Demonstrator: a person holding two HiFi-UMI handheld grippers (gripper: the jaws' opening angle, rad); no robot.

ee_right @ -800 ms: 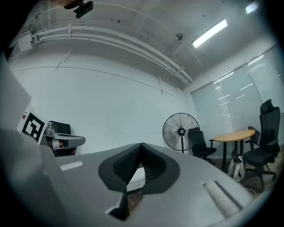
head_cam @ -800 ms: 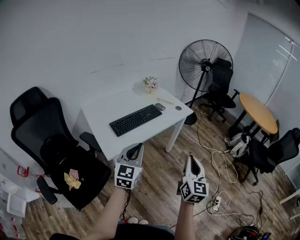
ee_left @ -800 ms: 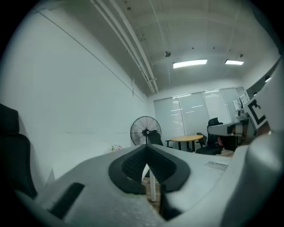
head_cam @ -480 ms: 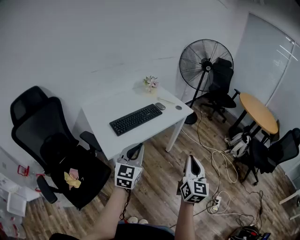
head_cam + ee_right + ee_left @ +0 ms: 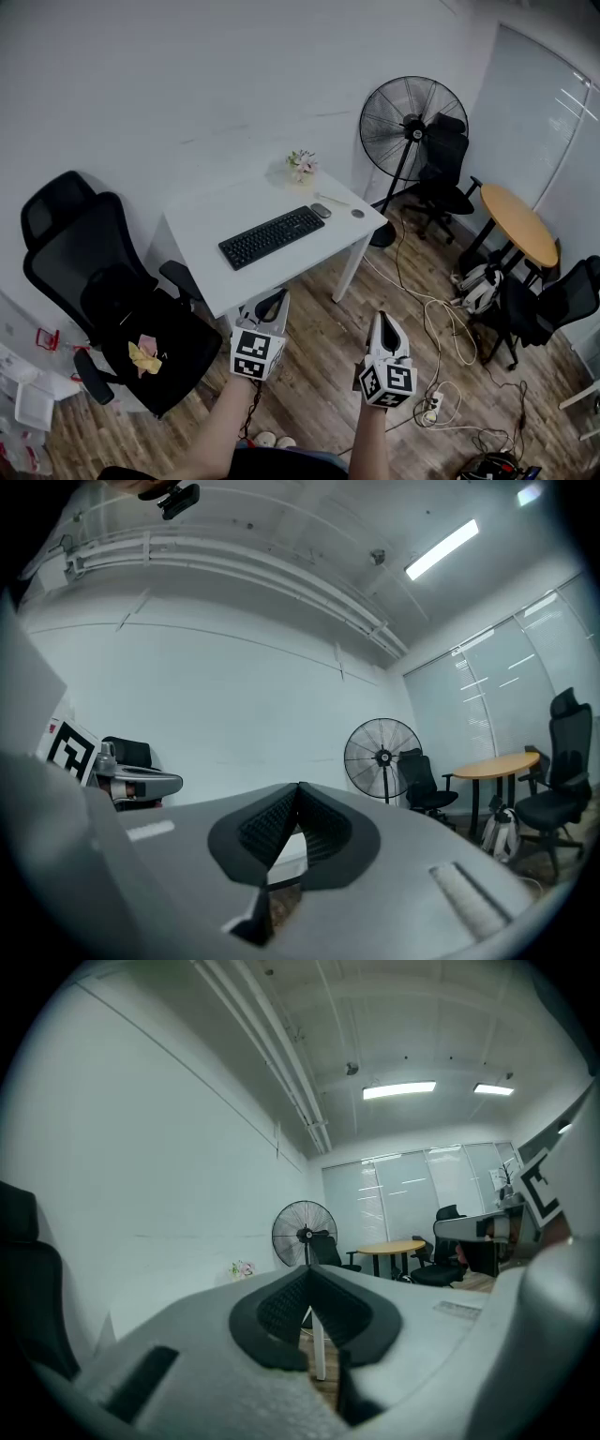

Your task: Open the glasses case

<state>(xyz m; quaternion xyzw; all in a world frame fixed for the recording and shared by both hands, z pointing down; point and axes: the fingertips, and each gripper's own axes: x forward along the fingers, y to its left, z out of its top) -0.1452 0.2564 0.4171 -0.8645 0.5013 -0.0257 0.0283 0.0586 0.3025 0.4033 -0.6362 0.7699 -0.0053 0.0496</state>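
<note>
I cannot make out a glasses case for certain. On the white desk (image 5: 202, 234) a small dark oval thing (image 5: 320, 213), a pale flat thing (image 5: 331, 200) and a small round dark thing (image 5: 356, 216) lie right of the keyboard. My left gripper (image 5: 273, 302) is held level just in front of the desk's near edge, shut and empty. My right gripper (image 5: 386, 322) hovers over the wooden floor to the right of it, also shut with nothing in it. In the left gripper view the left gripper (image 5: 309, 1270) shows its pads meeting; in the right gripper view the right gripper (image 5: 298, 786) does too.
A black keyboard (image 5: 271, 238) and a small flower pot (image 5: 301, 168) are on the desk. A black office chair (image 5: 103, 291) with a yellow cloth (image 5: 142, 356) stands left. A standing fan (image 5: 410, 122), a round wooden table (image 5: 516, 225), more chairs and floor cables (image 5: 441, 328) are right.
</note>
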